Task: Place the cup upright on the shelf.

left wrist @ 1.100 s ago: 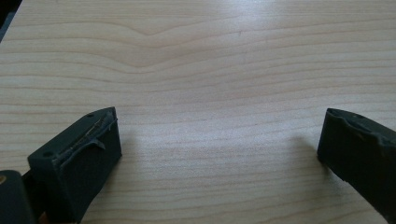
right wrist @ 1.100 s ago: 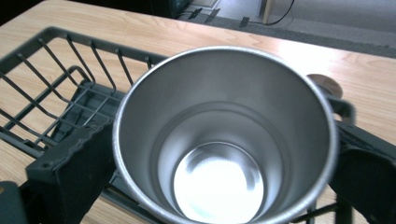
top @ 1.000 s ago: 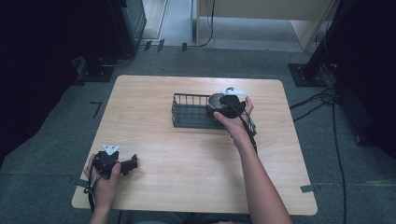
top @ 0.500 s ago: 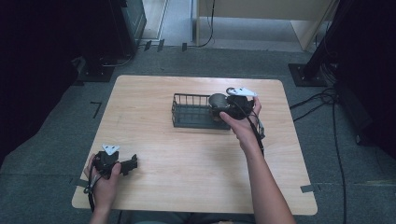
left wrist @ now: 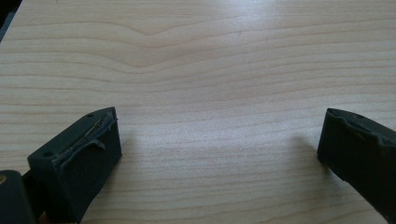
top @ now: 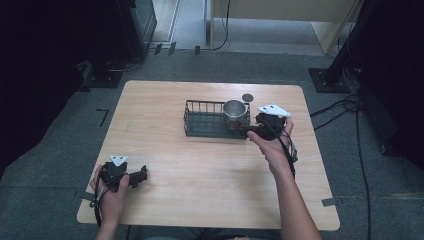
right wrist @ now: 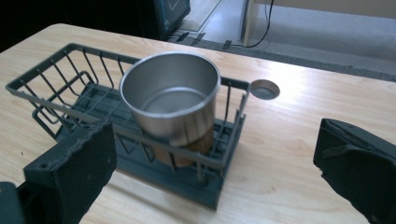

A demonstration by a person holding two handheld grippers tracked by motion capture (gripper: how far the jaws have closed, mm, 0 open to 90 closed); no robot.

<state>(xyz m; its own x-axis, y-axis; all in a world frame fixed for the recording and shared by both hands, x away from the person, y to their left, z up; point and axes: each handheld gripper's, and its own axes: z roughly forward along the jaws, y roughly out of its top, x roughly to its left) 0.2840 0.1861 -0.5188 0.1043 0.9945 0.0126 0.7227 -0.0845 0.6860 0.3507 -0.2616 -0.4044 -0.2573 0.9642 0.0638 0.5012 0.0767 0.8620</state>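
Note:
A shiny steel cup [top: 235, 111] [right wrist: 170, 93] stands upright, mouth up, in the right end of a dark wire basket [top: 200, 104] [right wrist: 42, 91] at the table's middle back. My right gripper [top: 254, 129] [right wrist: 215, 140] is open just to the right of the basket. Its jaws point at the cup and are apart from it, with nothing between them. My left gripper [top: 141, 176] [left wrist: 219, 126] rests low over the front left of the wooden table [top: 200, 190], open, with bare wood between its jaws.
A round cable hole [top: 247, 97] [right wrist: 264, 88] sits in the tabletop just behind the basket's right end. The basket's left part holds nothing. Cables and dark stands lie on the floor to the right of and behind the table.
My right gripper, which was at the cup over the basket's right end, has opened and drawn back to the right. The cup now stands free in the basket. The left gripper stayed put.

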